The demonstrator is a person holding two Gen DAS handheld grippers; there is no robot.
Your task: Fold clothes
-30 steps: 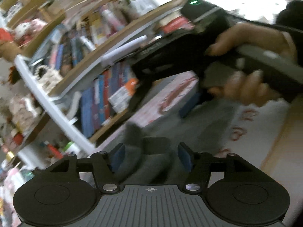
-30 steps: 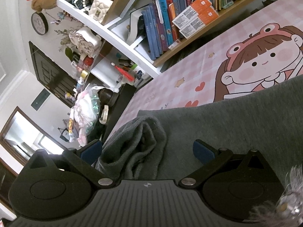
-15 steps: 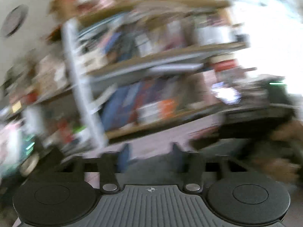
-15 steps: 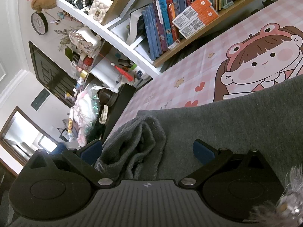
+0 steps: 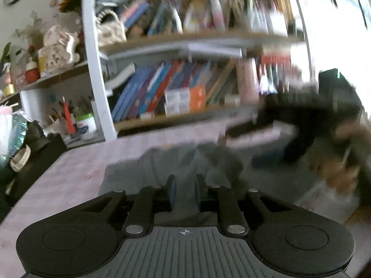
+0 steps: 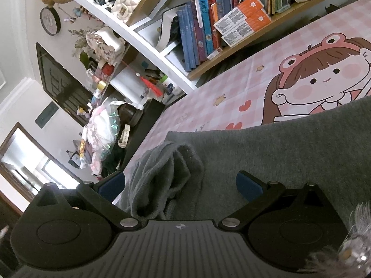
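Right wrist view shows our right gripper (image 6: 180, 183) spread wide around a bunched fold of the grey garment (image 6: 278, 153) on the pink tablecloth (image 6: 208, 97), while our left gripper (image 5: 184, 191) pinches its edge

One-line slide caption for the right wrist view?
Open right tongs straddle a bunched fold of the grey garment lying on the pink cartoon-print cloth.
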